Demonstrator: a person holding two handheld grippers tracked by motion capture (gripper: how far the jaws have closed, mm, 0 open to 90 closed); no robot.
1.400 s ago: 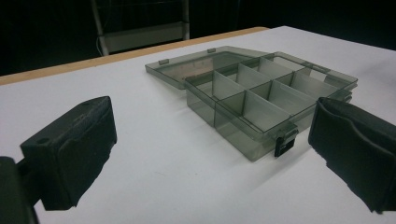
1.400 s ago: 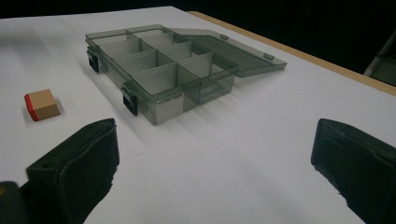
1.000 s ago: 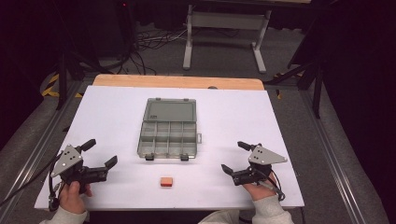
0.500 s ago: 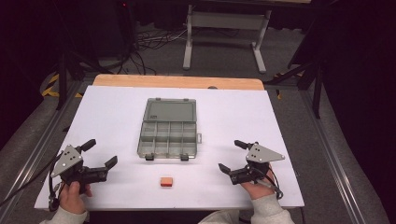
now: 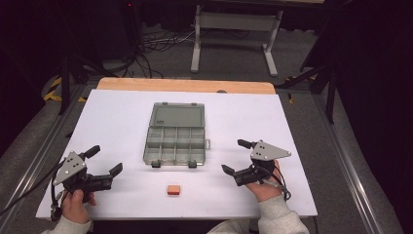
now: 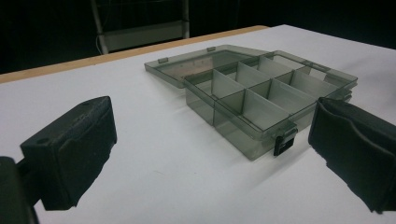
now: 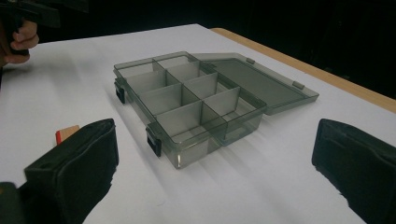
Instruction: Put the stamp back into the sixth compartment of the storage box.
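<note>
Two hand-held black two-jaw grippers rest near the front edge of the white table point(image 5: 122, 117), and both stand with their jaws wide apart, holding nothing. The left gripper point(image 5: 104, 162) sits toward the front left corner; the right gripper point(image 5: 237, 157) sits at the front right. Between them, close to the front edge, lies a small orange rectangular block point(image 5: 173, 189), flat on the table and well apart from either gripper. Behind it, in the middle of the table, stands a smoky grey transparent plastic organiser box point(image 5: 174, 145) with its hinged lid folded open flat away from the person and its divided compartments all looking empty.

Judging from this layout, the likely job is to lift the block into one of the compartments, and several things could spoil that. The block is low and small, so jaws closing too high would slip over its top, and jaws coming down off-centre could push it across the smooth surface or off the front edge. The box looks light, and a gripper brushing its front wall or black latches point(image 7: 154, 140) could shove it backward or tip the open lid. The partitions are narrow, so a release made off-target could drop the block onto a divider.
</note>
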